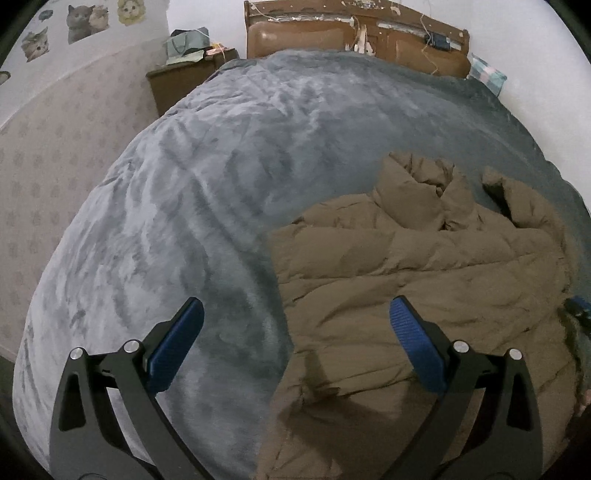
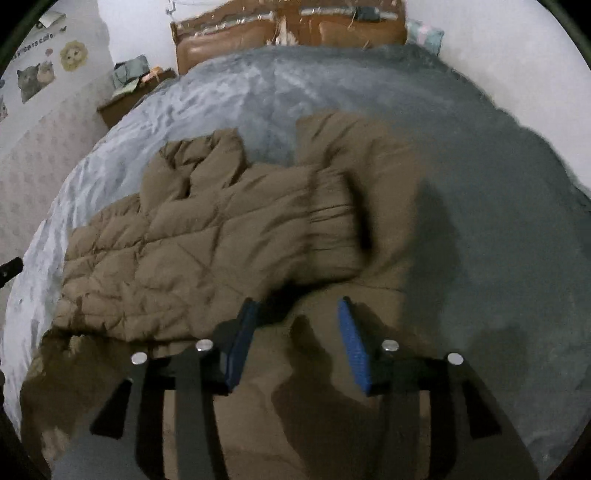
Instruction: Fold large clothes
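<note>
A brown quilted puffer jacket (image 1: 424, 280) lies spread on a bed covered by a grey plush blanket (image 1: 192, 192). In the left wrist view my left gripper (image 1: 295, 314) is wide open and empty, hovering over the jacket's left edge and the blanket. In the right wrist view the jacket (image 2: 192, 243) has a sleeve (image 2: 332, 221) folded across its body. My right gripper (image 2: 295, 314) is open and empty, just above the jacket's near part; the view is blurred.
A brown wooden headboard (image 1: 354, 40) stands at the bed's far end. A nightstand (image 1: 184, 81) with bags on it stands at the far left, next to a patterned wall with cat stickers (image 1: 85, 22). A checked pillow (image 1: 487, 74) lies at the far right.
</note>
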Available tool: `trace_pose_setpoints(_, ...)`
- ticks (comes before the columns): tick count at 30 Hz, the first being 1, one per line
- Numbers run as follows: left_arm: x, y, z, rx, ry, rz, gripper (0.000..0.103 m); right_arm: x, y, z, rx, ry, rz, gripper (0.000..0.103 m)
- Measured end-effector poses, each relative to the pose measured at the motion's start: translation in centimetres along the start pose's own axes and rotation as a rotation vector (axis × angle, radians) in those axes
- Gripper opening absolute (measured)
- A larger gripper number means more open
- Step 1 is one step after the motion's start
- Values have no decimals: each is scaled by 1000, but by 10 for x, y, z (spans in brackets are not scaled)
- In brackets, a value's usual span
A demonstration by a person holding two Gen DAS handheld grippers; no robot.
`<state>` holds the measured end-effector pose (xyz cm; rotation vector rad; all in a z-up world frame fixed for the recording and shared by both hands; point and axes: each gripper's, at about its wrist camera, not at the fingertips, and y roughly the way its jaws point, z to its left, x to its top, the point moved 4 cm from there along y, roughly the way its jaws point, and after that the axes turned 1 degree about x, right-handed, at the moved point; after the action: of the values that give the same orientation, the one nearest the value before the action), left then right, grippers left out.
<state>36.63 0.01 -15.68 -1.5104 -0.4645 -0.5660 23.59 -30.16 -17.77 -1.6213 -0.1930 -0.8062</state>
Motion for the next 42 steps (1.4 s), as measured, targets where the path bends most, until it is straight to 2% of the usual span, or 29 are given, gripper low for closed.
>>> trace_pose_setpoints(3,6,4,-7,-22,-1,4,100,22,-17,-7,-29,-10,-58,47)
trace_pose_setpoints(7,8,19,-23,-19,33,17,100,52,0,19,-13,-106,-66,45)
trace_pose_setpoints(8,8,23,-26,-16,40,26,100,56,15,29,-17,-150,-35,43)
trace_pose_setpoints(10,7,36,-33,-14,59,57,100,58,41,41,-31,-198,20,24)
trace_pose_setpoints(13,2,60,-38,19,79,111,98,45,89,42,-94,-231,140,22)
trace_pose_setpoints(16,-8,78,-41,20,92,168,97,13,130,34,-111,-243,238,20)
trace_pose_setpoints(17,-11,82,-41,25,98,175,97,4,138,32,-113,-252,244,20)
trace_pose_setpoints(20,-17,86,-40,41,116,171,97,6,133,34,-113,-266,232,20)
trace_pose_setpoints(22,-14,81,-38,27,107,149,97,15,120,35,-76,-251,223,24)
trace_pose_setpoints(26,0,70,-29,5,57,97,98,53,74,16,28,-131,120,29)
trace_pose_setpoints(27,5,68,-26,4,45,85,98,63,64,10,41,-104,96,34)
trace_pose_setpoints(28,8,67,-25,1,45,80,98,72,57,4,49,-82,73,44)
trace_pose_setpoints(30,13,66,-24,11,51,72,99,91,45,-14,19,-50,22,57)
trace_pose_setpoints(31,15,65,-24,23,55,67,99,99,44,-22,-4,-40,8,58)
trace_pose_setpoints(35,21,63,-24,40,72,56,99,118,52,-66,-30,54,20,59)
trace_pose_setpoints(37,25,66,-20,49,76,62,99,120,64,-82,-32,95,34,69)
trace_pose_setpoints(39,26,70,-18,54,83,71,99,120,77,-99,-4,136,45,77)
trace_pose_setpoints(42,27,74,-12,75,99,78,99,122,105,-112,78,221,96,79)
